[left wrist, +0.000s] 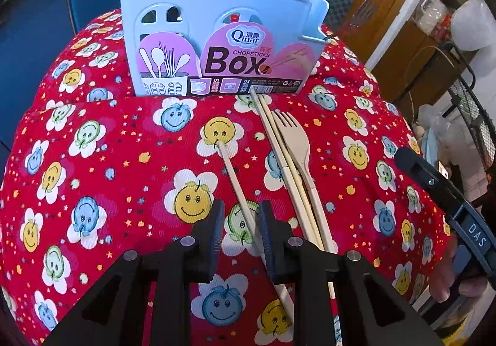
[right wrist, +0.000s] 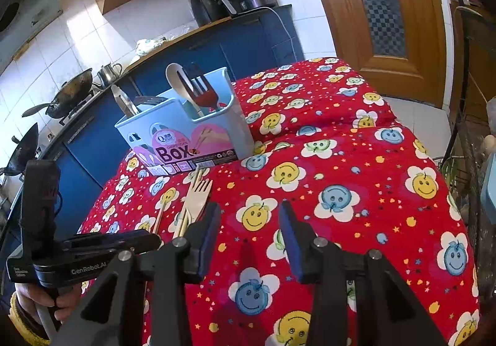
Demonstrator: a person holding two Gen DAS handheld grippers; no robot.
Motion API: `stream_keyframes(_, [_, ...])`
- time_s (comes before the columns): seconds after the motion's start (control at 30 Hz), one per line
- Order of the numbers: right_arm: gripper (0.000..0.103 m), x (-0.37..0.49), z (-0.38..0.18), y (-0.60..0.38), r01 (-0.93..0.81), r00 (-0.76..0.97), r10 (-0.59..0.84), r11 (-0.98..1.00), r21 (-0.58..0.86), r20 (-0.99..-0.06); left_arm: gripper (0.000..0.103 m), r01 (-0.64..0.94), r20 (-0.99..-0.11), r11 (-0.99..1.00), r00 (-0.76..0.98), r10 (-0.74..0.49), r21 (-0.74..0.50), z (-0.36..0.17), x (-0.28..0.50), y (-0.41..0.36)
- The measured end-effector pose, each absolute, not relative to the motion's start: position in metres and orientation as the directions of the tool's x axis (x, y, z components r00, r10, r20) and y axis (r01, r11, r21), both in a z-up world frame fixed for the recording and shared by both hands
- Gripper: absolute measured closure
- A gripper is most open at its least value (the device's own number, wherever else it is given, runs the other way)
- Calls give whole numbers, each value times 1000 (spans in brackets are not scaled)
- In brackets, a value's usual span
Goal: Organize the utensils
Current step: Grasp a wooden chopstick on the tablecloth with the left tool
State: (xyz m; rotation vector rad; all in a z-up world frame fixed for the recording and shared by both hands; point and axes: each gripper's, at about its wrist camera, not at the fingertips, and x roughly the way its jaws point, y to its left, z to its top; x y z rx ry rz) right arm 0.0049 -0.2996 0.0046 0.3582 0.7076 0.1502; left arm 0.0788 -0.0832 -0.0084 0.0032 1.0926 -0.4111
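A pale blue chopsticks box [left wrist: 217, 14] stands at the far side of the red smiley tablecloth, with a spoon, forks and tongs in it; it also shows in the right wrist view [right wrist: 186, 132]. A single beige chopstick [left wrist: 235, 178] lies between my left gripper's [left wrist: 240, 234] fingers, which stand apart around it, the right pad touching it. Two more chopsticks [left wrist: 279, 154] and a beige fork [left wrist: 294, 141] lie just right of it. My right gripper [right wrist: 251, 231] is open and empty over the cloth, right of the fork [right wrist: 198, 197].
The red tablecloth [right wrist: 356, 160] covers the table. The right gripper's body [left wrist: 449, 206] shows at the left view's right edge. Blue kitchen counters with woks [right wrist: 71, 92] lie behind; a wooden door [right wrist: 387, 5] and a wire rack [right wrist: 471, 160] are to the right.
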Motion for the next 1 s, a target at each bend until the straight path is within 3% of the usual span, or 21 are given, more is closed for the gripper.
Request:
stream_keyframes(0.1, [60, 4, 3, -301, -12, 752, 257, 926, 377, -607, 80, 319, -863, 926, 391, -321, -200, -8, 80, -83])
stream_keyframes(0.27, [60, 2, 2, -303, -9, 753, 258, 924, 382, -605, 93, 317, -863, 934, 412, -293, -166, -9, 81, -88])
stream_keyframes(0.47, [60, 0, 3, -301, -7, 750, 251, 928, 372, -611, 99, 295, -841, 931, 428, -329, -214, -10, 81, -78])
stream_keyframes(1.0, [60, 15, 4, -273, -28, 700, 260, 941, 338, -666, 99, 248, -741, 928, 559, -372, -279, 11, 79, -28])
